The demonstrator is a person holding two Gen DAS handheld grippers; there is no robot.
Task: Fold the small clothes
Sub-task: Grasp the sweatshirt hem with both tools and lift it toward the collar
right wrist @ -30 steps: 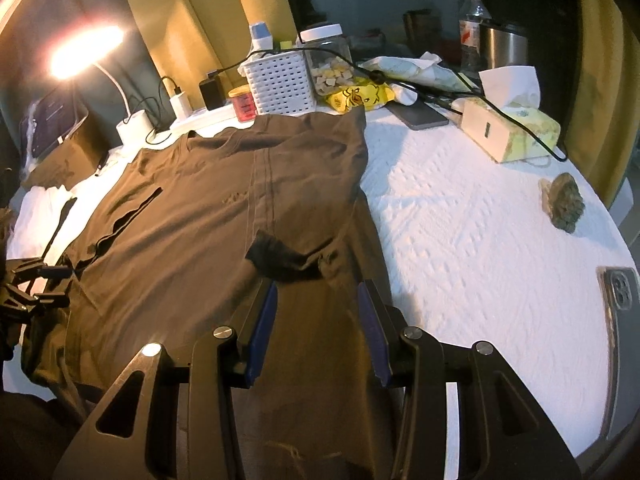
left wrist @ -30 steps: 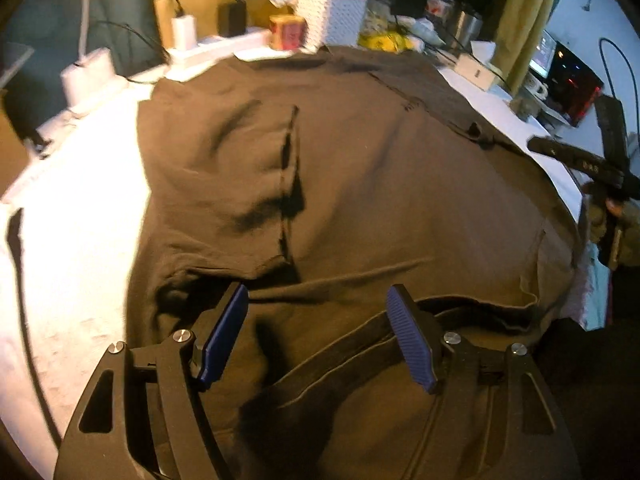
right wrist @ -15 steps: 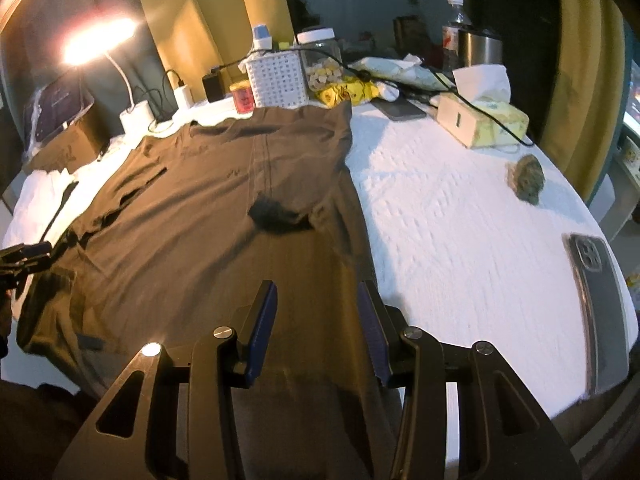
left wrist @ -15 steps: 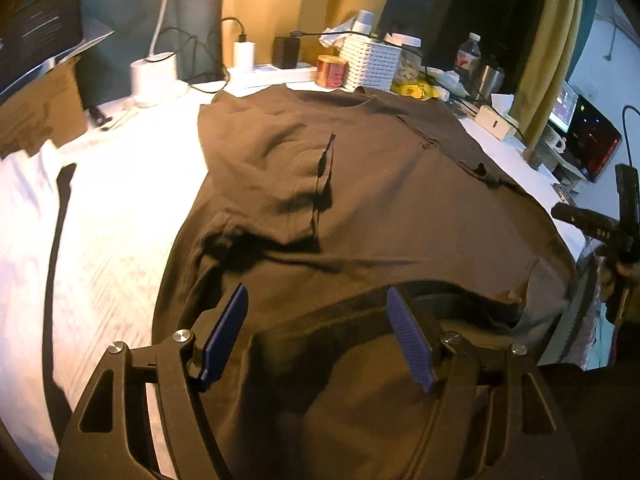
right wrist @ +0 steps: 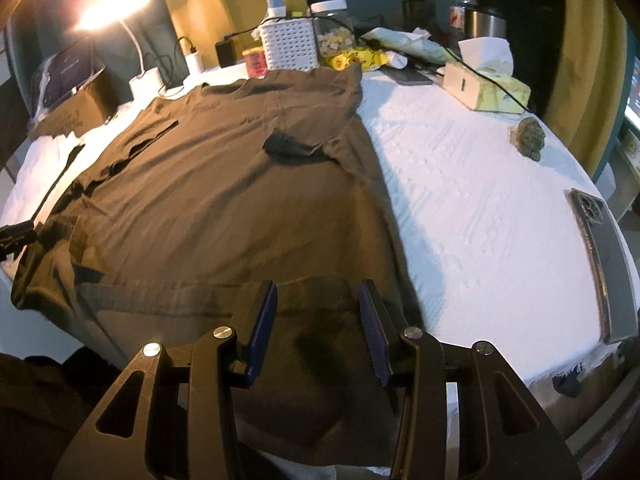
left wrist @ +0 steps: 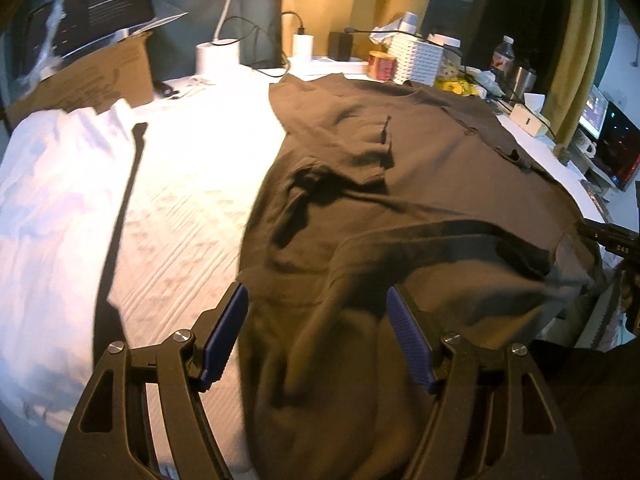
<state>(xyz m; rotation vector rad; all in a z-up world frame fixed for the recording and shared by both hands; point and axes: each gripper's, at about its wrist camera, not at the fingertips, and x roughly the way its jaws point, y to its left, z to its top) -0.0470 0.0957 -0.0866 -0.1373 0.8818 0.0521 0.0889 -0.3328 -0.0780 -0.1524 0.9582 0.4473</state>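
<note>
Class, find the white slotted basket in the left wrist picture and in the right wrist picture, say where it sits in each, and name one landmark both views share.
Left wrist: the basket sits at the upper right of centre, beyond the brown shirt's far edge.
Right wrist: the basket sits at top centre, just past the shirt's far edge.
Shared landmark: the red tin, close on the basket's left in both.

The T-shirt lies spread on the table. Behind the T-shirt stands a basket; right of it lie a tissue box and a phone; left of it, white cloth.
</note>
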